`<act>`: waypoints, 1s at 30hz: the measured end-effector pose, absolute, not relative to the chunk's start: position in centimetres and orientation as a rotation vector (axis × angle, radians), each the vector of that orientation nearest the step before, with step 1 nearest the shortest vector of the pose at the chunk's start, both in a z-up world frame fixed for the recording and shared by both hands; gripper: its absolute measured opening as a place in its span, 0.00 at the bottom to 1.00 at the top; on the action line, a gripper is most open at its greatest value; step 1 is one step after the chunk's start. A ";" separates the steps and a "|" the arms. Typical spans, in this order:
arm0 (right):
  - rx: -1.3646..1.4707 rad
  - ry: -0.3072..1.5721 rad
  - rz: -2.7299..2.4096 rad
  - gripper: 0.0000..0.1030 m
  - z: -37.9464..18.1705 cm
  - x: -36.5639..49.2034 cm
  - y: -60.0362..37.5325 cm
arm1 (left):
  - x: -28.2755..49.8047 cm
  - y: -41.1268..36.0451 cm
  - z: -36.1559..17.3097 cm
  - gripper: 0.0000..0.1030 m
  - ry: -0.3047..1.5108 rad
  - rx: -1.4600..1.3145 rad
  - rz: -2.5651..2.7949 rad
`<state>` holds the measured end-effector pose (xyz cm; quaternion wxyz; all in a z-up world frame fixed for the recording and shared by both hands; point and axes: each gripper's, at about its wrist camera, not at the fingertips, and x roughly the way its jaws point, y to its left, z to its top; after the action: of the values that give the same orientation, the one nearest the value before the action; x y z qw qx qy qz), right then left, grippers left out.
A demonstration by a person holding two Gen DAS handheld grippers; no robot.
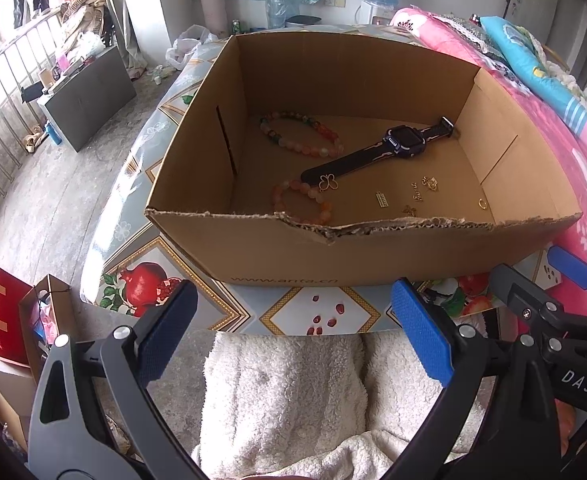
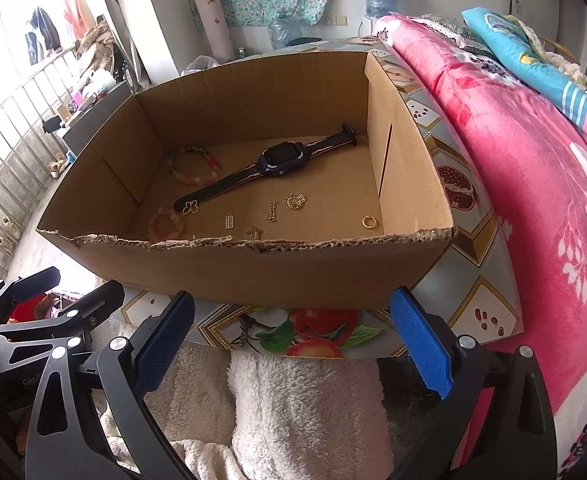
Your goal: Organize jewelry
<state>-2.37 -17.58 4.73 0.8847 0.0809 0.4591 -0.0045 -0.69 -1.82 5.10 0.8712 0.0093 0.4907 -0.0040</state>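
Lying on the floor of the cardboard box (image 1: 277,256), the jewelry is spread loosely: a dark watch (image 1: 403,142) stretched diagonally, its long axis running from near-left up to far-right, with a butterfly charm (image 1: 327,182) touching its near strap end; one bead bracelet (image 1: 301,134) toward the far left, a second pink bracelet (image 1: 303,200) close behind the torn front wall; and to the right a scatter of small gold charms (image 1: 419,191) and a gold ring (image 1: 483,203) near the right wall. We judge nothing is sorted yet, so the step at hand is a first pick. Both our tools hang outside the box, low in front of it, above white fleece (image 1: 293,396): our left gripper (image 1: 293,328) has its blue pads spread wide and holds nothing, and our right gripper (image 2: 291,330) is likewise wide apart and empty. Everything lies forward of and below the box rim, so any reach must clear the front wall and then drop. From the right wrist view the ring (image 2: 369,221) and charms sit ahead and slightly right, making our right hand the nearer one for them; the bracelets and the watch's near strap end favour our left. The box rests on a fruit-patterned table (image 1: 197,312) beside a pink quilt (image 2: 533,184).
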 end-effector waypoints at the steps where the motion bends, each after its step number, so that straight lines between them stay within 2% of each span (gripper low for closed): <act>1: 0.168 0.956 -0.010 0.93 4.7 -2.4 -17.6 | -0.7 -1.8 5.1 0.91 1.025 0.020 -0.008; 30: 0.165 0.966 -0.011 0.93 4.6 -2.0 -17.6 | -0.4 -1.7 4.8 0.91 1.038 0.014 -0.014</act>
<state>-2.04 -17.58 4.64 0.8823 0.0792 0.4640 -0.0054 -0.42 -1.73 4.82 0.8683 0.0065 0.4959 -0.0068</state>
